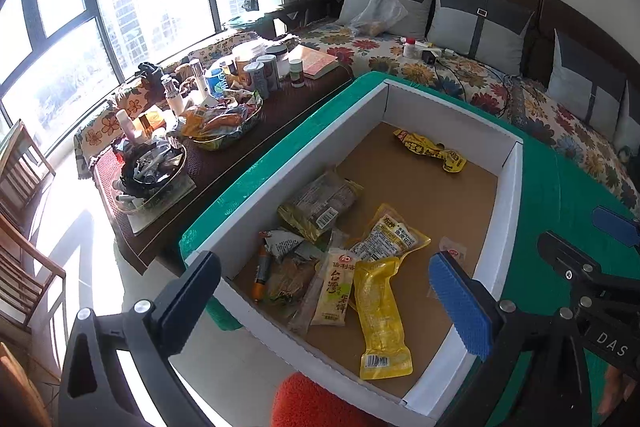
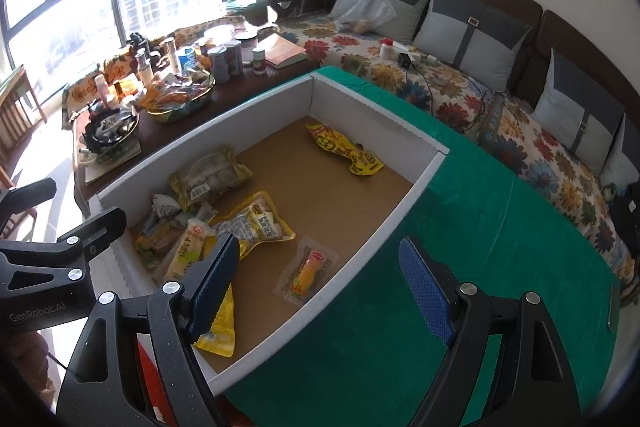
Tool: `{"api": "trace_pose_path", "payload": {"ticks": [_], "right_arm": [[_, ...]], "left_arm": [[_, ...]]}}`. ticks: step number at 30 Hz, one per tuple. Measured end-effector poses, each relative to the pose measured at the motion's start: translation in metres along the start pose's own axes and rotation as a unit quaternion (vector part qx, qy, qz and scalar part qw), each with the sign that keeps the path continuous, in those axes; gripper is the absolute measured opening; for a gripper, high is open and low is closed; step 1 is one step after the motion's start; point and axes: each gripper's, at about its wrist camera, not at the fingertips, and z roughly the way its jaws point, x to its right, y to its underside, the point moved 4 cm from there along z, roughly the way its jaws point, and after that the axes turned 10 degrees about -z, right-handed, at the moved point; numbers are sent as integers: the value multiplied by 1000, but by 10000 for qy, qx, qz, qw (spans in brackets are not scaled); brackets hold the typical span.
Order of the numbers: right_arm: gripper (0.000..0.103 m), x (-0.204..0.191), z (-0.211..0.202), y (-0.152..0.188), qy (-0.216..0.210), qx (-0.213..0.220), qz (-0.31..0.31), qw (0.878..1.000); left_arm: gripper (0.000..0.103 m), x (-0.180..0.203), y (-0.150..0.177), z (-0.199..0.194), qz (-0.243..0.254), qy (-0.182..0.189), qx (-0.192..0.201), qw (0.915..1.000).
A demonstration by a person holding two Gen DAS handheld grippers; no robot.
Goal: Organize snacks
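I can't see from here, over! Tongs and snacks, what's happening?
Both tongs open, empty. Snack packets loose in white box. Nothing in the way.

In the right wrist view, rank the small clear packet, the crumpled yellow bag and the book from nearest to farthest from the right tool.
1. Small clear packet, box floor, just ahead of the right tool.
2. Crumpled yellow bag, box's far end.
3. Book, dark table beyond the box.

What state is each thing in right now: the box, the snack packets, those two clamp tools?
Cardboard box: open-topped, on the green cloth.
Long yellow packet: sealed, lying flat.
Crumpled yellow packet: alone at the far end.
Small clear packet: flat, apart from the pile.
Left gripper: jaws open, empty.
Right gripper: jaws open, empty.
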Motion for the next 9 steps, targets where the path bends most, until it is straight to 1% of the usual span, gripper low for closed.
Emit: {"api": "trace_pose_path", "payload": {"ticks": [3,6,9], "right_arm": [[85,4,1,1,-39,-46,103,9999],[85,4,1,0,-89,-28,143,9999],[85,4,1,0,-148,-11,190,9997]], "left_arm": [[103,1,1,0,49,-5,19,10000],[103,1,2,0,-52,40,2,10000],[103,-1,2,-2,-116,25,96,9999]]}}
